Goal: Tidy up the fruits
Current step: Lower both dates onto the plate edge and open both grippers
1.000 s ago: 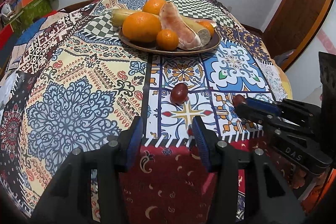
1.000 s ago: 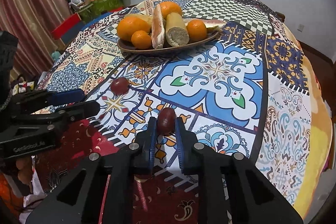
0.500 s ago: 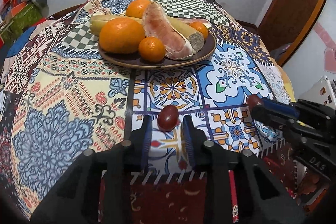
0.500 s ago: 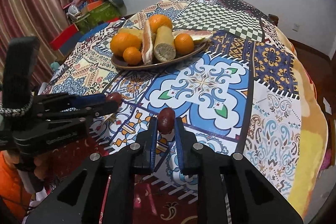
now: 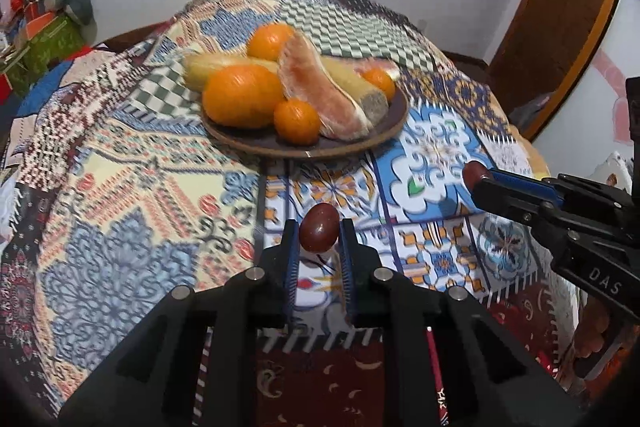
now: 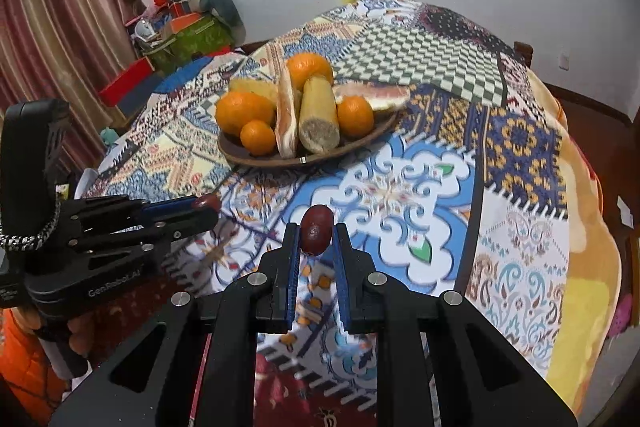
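My left gripper (image 5: 319, 233) is shut on a dark red date (image 5: 319, 233) and holds it above the patterned tablecloth. My right gripper (image 6: 317, 237) is shut on a second dark red date (image 6: 317, 235), also lifted off the cloth. Each gripper shows in the other view with its date: the right one in the left wrist view (image 5: 474, 174), the left one in the right wrist view (image 6: 206, 201). A brown plate (image 5: 376, 143) further back holds oranges (image 5: 242, 101), pomelo wedges (image 5: 320, 95) and a sugarcane piece (image 6: 318, 117). The plate also shows in the right wrist view (image 6: 256, 157).
The round table wears a patchwork cloth (image 5: 120, 187) that drops off at the near edge. Boxes and clutter (image 6: 180, 31) stand beyond the table's left side, a curtain (image 6: 60, 7) hangs at left, and a wooden door (image 5: 560, 7) is at right.
My left gripper moved forward, closed on the date lying on the cloth and lifted it. My right gripper kept its date and rose higher. Both are now nearer the plate.
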The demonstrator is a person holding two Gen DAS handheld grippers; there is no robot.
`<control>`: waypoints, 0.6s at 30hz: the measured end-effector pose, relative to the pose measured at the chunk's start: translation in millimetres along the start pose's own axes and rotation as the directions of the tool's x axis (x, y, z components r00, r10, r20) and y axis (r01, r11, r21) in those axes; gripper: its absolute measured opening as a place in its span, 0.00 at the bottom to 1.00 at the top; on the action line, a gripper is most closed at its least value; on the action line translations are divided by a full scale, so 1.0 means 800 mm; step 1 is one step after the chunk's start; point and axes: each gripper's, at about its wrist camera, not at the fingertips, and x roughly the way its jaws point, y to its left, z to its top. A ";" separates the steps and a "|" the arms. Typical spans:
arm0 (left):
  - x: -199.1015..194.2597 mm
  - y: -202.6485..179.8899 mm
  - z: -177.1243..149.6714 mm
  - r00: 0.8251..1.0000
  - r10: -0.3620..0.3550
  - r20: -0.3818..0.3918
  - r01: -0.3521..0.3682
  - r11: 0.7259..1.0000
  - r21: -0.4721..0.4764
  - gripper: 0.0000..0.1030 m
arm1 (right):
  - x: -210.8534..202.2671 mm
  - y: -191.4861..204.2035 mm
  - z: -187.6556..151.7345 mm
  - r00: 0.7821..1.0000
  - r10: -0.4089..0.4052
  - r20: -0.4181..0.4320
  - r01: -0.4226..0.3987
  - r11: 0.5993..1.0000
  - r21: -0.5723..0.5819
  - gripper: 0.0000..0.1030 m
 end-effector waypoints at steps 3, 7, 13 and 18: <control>-0.011 0.010 0.008 0.999 0.009 0.033 -0.009 1.000 -0.017 0.19 | -0.001 0.003 0.012 1.000 0.002 0.014 -0.002 1.000 -0.005 0.14; -0.023 0.021 0.022 0.996 0.026 0.080 -0.023 0.999 -0.034 0.19 | 0.002 0.008 0.028 0.999 0.010 0.039 -0.010 1.000 -0.012 0.14; -0.025 0.035 0.042 0.992 0.042 0.119 -0.035 0.998 -0.055 0.19 | 0.012 0.015 0.047 0.998 0.018 0.062 -0.017 0.999 -0.029 0.14; -0.015 0.040 0.052 0.992 0.039 0.122 -0.031 0.998 -0.061 0.19 | 0.023 0.020 0.060 0.998 0.019 0.067 -0.015 0.999 -0.050 0.14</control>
